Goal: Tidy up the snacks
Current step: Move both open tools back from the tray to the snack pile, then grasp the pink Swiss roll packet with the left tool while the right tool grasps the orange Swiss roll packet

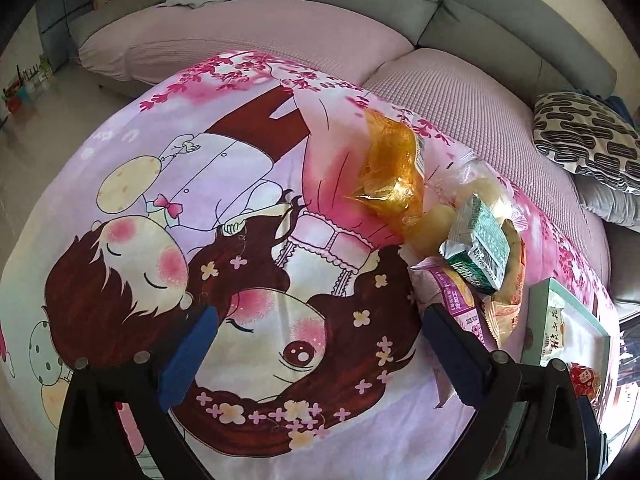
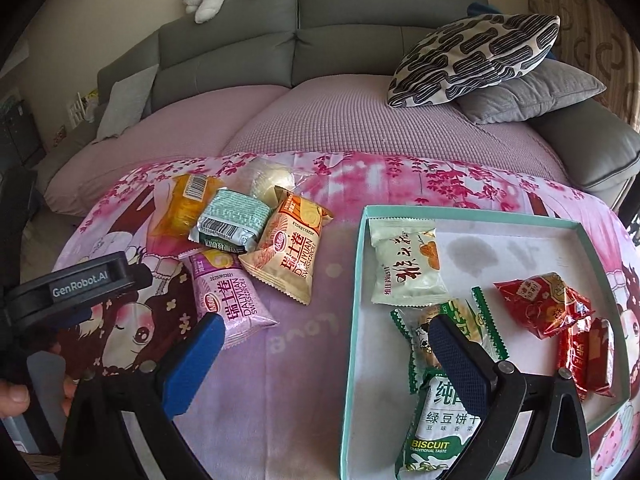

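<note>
Blue-padded fingers (image 2: 208,360) of the right gripper (image 2: 332,364) sit closest to the lens, spread wide apart and holding nothing. One finger hangs over the purple roll pack, the other over the green biscuit pack (image 2: 434,432) in the box (image 2: 352,344).

Same story on the left gripper (image 1: 320,354): fingers (image 1: 188,356) wide apart, empty, hovering over the cartoon cloth (image 1: 248,216) on the desk. Its right finger is right beside the purple pack (image 1: 456,300), can't tell if it touches.

Counting snacks from the right view. Loose on the cloth, left of the box, five in a clump:
- one orange clear bag (image 2: 180,208), far left
- one mint-green foil pack (image 2: 230,220) lying on top of the others
- one round pale bun (image 2: 270,178) behind it
- one tan roll pack (image 2: 286,248)
- one purple roll pack (image 2: 230,300), nearest

Inside the teal box, right side of the cloth, I count five:
- one white pack (image 2: 404,266) at the far left corner
- the green biscuit pack at the near edge
- one green-edged wrapper (image 2: 472,320) partly hidden under the finger
- one red bag (image 2: 544,304)
- one red bar (image 2: 588,356) at the right wall

A sofa (image 2: 360,16) with a patterned pillow (image 2: 476,58) sits behind the desk.
</note>
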